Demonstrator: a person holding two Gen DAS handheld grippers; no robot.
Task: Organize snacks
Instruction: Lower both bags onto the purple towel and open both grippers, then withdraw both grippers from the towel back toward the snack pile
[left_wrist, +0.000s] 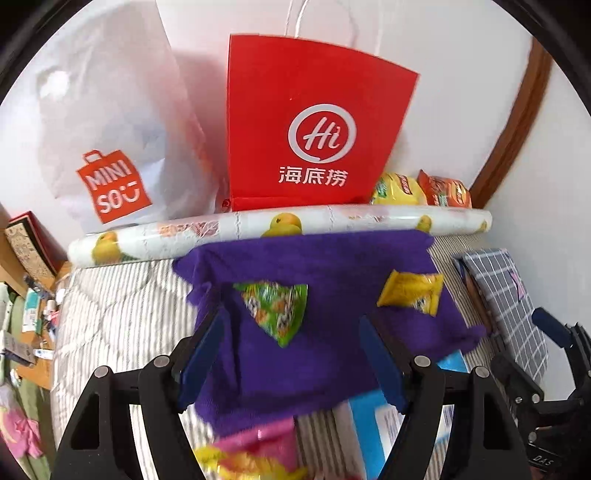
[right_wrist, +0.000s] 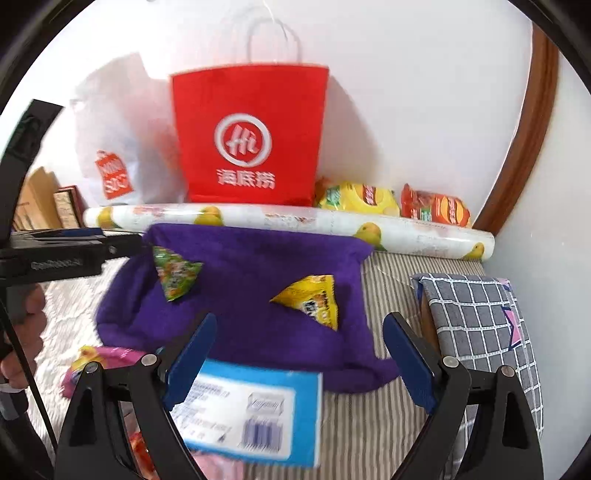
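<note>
Two small triangular snack packets, a green one (left_wrist: 277, 310) and a yellow one (left_wrist: 412, 293), lie mid-frame on the purple fleece cloth (left_wrist: 317, 266), probably gathered for sorting, while left tongs (left_wrist: 291, 354) and right tongs (right_wrist: 299, 363) hover wide and empty.

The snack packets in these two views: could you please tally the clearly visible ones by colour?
Green packet: 1, on the purple cloth
Yellow packets: 2
Orange-red packet: 1
Pink packet: 1
Total: 5
</note>
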